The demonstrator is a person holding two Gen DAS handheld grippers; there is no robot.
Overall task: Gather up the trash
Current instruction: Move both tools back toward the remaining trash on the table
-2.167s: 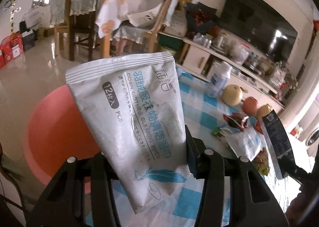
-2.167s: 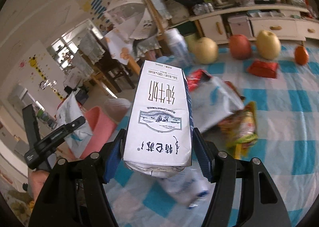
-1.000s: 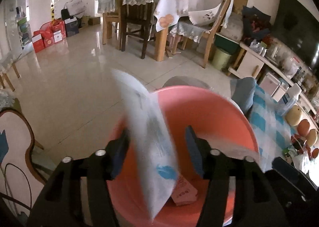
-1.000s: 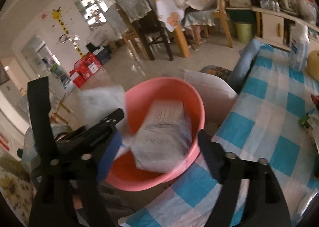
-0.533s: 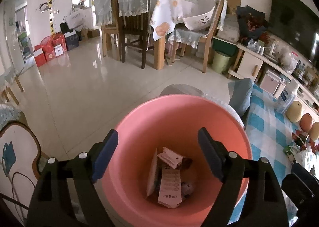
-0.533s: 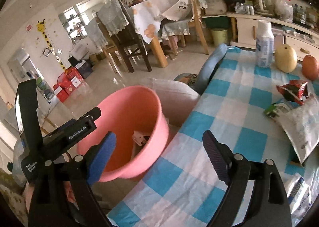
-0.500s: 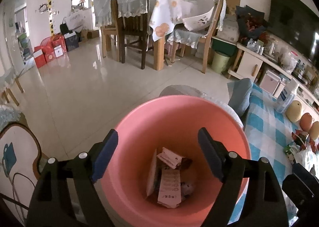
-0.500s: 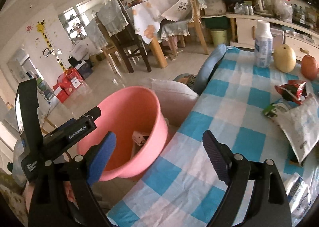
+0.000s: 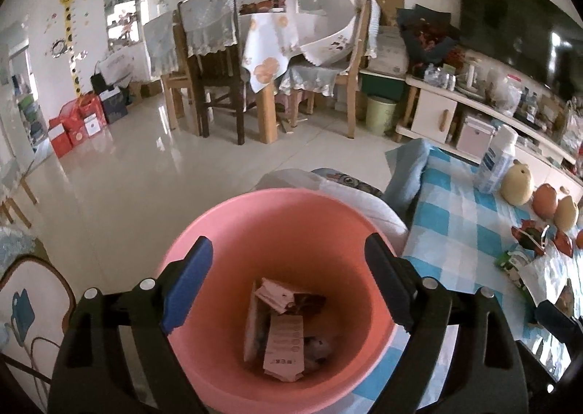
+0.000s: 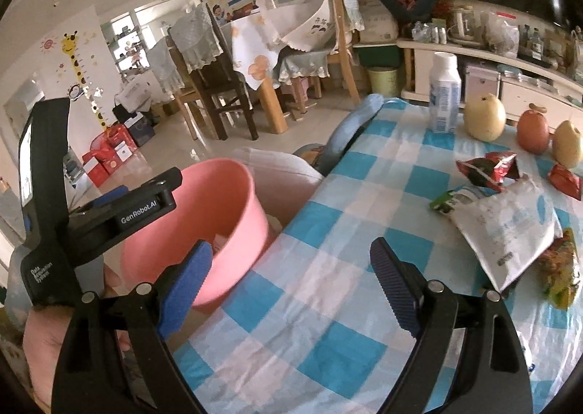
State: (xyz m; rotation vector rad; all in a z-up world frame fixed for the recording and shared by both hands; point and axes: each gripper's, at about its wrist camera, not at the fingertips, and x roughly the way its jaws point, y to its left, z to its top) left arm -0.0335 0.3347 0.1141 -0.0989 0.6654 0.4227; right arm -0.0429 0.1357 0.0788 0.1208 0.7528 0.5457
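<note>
Trash on the checked tabletop point(image 10: 328, 304), chiefly a limp white pouch point(image 10: 506, 228) and crinkly red wrappers point(image 10: 488, 168), looks light and slippery, best pinched at a flat edge, while the left hand-held gripper point(image 9: 284, 279) and right hand-held gripper point(image 10: 291, 283) both gape wide and empty.

The tub point(image 9: 277, 217) sits just left of the worktop point(image 10: 328, 304), with wrappers point(image 9: 284, 337) inside it. On the worktop, a bottle point(image 10: 443, 97) stands behind a bag point(image 10: 506, 228); fruit point(image 10: 486, 122) sits right of the bottle.
</note>
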